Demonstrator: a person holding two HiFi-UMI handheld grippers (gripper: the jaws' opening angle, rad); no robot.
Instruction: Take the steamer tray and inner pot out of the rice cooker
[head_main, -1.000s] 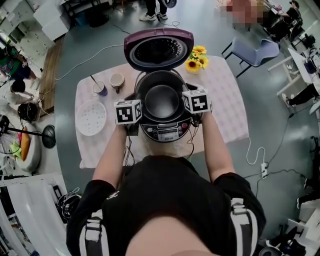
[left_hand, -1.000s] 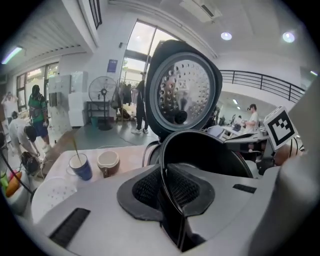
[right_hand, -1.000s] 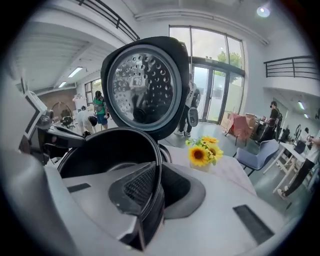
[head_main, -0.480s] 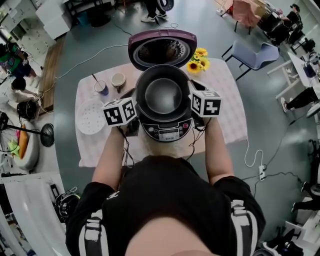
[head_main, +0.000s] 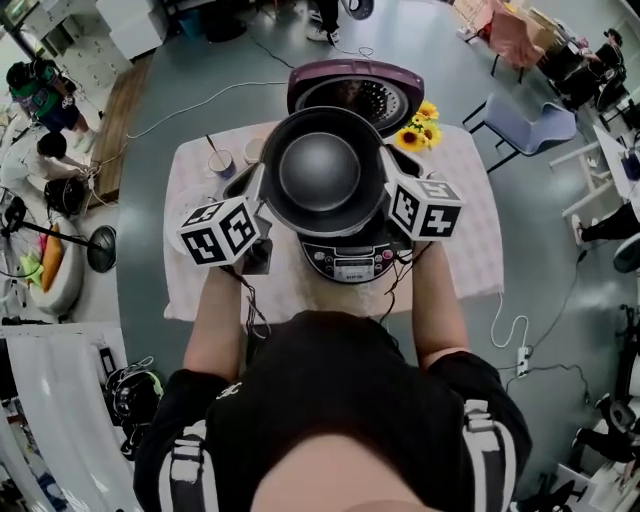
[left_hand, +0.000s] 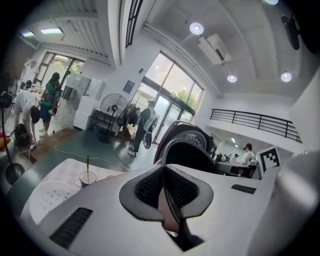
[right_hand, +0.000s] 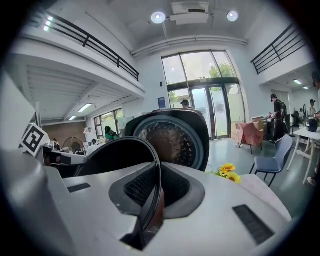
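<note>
- Pot: held over the cooker, hiding its opening; the cooker's panel shows at the pot's 6 o'clock.
- Left gripper: jaws pinched on the pot's rim at 8 o'clock, with the thin rim edge running between the pads.
- Right gripper: jaws pinched on the rim at 4 o'clock.
- Lid: open, at the pot's 12 o'clock.
- Tray: white and perforated, lying on the table, at 8 o'clock in the left gripper view, near the cup.
- Flowers: at the pot's 2 o'clock.
</note>
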